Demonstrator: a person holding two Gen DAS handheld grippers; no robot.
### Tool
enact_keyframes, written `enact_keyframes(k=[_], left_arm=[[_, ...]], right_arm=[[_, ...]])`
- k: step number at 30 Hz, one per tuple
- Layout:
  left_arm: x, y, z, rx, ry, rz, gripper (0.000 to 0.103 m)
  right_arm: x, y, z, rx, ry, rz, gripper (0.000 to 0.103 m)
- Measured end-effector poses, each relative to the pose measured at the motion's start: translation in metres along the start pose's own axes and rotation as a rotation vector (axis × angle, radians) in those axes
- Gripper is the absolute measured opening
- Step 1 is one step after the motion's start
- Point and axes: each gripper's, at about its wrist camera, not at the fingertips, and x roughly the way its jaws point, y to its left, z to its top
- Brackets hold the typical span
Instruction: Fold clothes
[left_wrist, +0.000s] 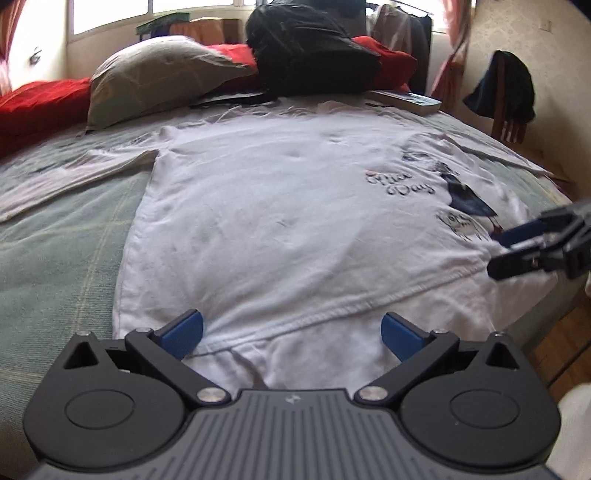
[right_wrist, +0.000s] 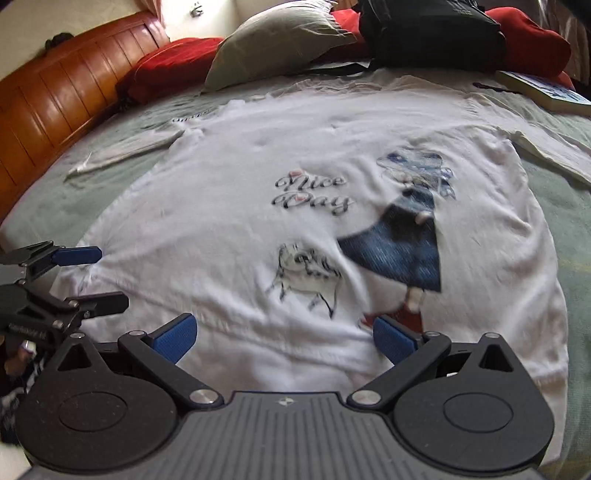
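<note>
While the bed (left_wrist: 55, 229) fills most of both views, its cover is a pale green woven cloth with faint check lines, lying flat with few creases. Spread face-up on it is a white long-sleeved shirt (left_wrist: 280, 221) of soft, lightly wrinkled knit, sleeves out to either side, a stitched hem at the near edge. Its front carries the script "Nice Day" (right_wrist: 312, 194), a figure in a blue skirt (right_wrist: 402, 254) and a small sketched animal (right_wrist: 306, 273), somewhat blurred.

At the far side of the bed lie a grey-beige pillow (left_wrist: 155, 77), plump and creased, red cushions (left_wrist: 40, 107), a black bag (left_wrist: 310, 51) of shiny fabric and a flat book (left_wrist: 410, 101). A glossy orange-brown wooden headboard (right_wrist: 55, 92) with vertical panels curves along the left, and what may be a chair draped with dark clothing (left_wrist: 506, 88) stands by a patterned wall.

Low over the hem, the left gripper (left_wrist: 291, 330) points across the shirt, blue ribbed pads spread wide, holding nothing. The right gripper (right_wrist: 282, 334) hovers likewise over the hem nearer the print, jaws wide apart and empty.
</note>
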Motion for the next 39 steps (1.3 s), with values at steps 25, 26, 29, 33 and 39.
enact_keyframes(k=[25, 26, 29, 33, 39], left_arm=[[-0.011, 0.153, 0.063, -0.266, -0.090, 0.142, 0.102], [-0.010, 0.167, 0.066, -0.282, -0.105, 0.170, 0.102], [-0.001, 0.210, 0.072, -0.332, -0.118, 0.228, 0.102], [0.013, 0.266, 0.070, -0.436, -0.145, 0.251, 0.102], [0.038, 0.319, 0.047, -0.593, -0.179, 0.216, 0.102]], right_arm=[[0.031, -0.014, 0.114, 0.062, -0.111, 0.098, 0.103], [0.036, -0.006, 0.119, 0.044, -0.108, 0.123, 0.103], [0.048, 0.017, 0.134, -0.004, -0.095, 0.190, 0.103], [0.057, 0.040, 0.149, -0.072, -0.107, 0.262, 0.103], [0.072, 0.048, 0.167, -0.094, -0.114, 0.273, 0.103]])
